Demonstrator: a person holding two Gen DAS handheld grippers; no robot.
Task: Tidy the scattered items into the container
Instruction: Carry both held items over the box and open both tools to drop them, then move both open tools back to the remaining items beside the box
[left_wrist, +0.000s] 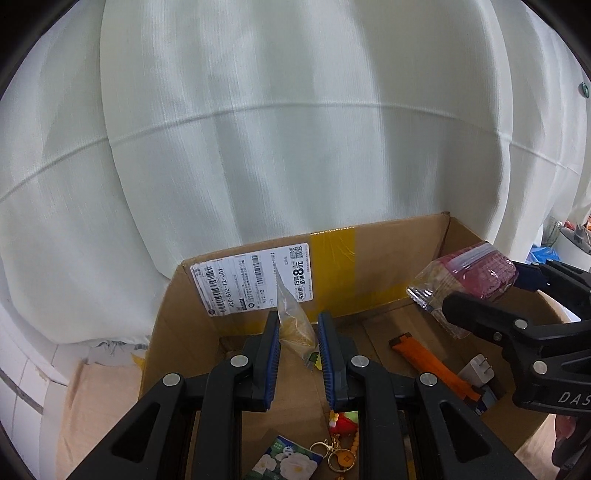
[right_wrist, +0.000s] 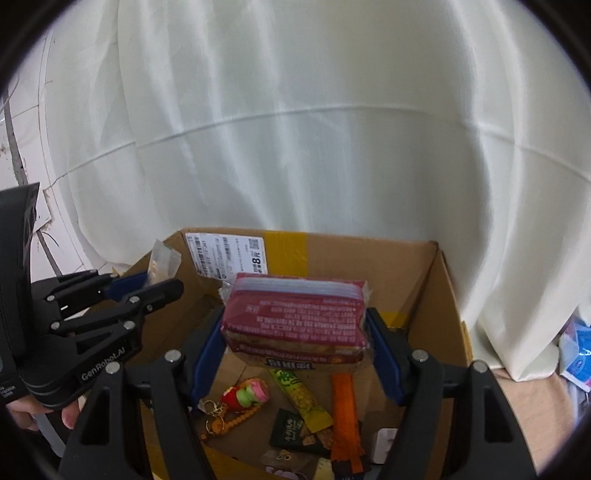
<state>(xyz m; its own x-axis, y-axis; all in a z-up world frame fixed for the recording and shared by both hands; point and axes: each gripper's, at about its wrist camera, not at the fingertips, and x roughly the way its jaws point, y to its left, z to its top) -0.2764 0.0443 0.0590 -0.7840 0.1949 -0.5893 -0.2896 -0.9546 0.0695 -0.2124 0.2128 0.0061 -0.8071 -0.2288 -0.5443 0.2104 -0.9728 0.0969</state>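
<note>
Over the open cardboard box (right_wrist: 424, 280), a red snack pack in clear wrap (right_wrist: 295, 314) hangs clamped between the blue pads of the right tongs (right_wrist: 295, 350); same pack seen side-on from the left wrist camera (left_wrist: 469, 277). Left tongs (left_wrist: 297, 354) pinch a small clear sachet of yellow granules (left_wrist: 295, 328) by its lower end, the upper end sticking up in front of the box's far wall. That wall carries a white shipping label (left_wrist: 255, 277) and a strip of yellow tape (left_wrist: 332, 240). On the box floor: orange strap (right_wrist: 345, 417), green-yellow stick packet (right_wrist: 299, 398), dark green packet (right_wrist: 291, 432), red-and-green charm with bead chain and keyring (right_wrist: 243, 397), white plug adapter (left_wrist: 478, 369), floral-print packet (left_wrist: 284, 458). White curtain (right_wrist: 314, 110) behind the box. Bare fingers (right_wrist: 70, 417) on the left tool's handle, at the right camera's left edge
</note>
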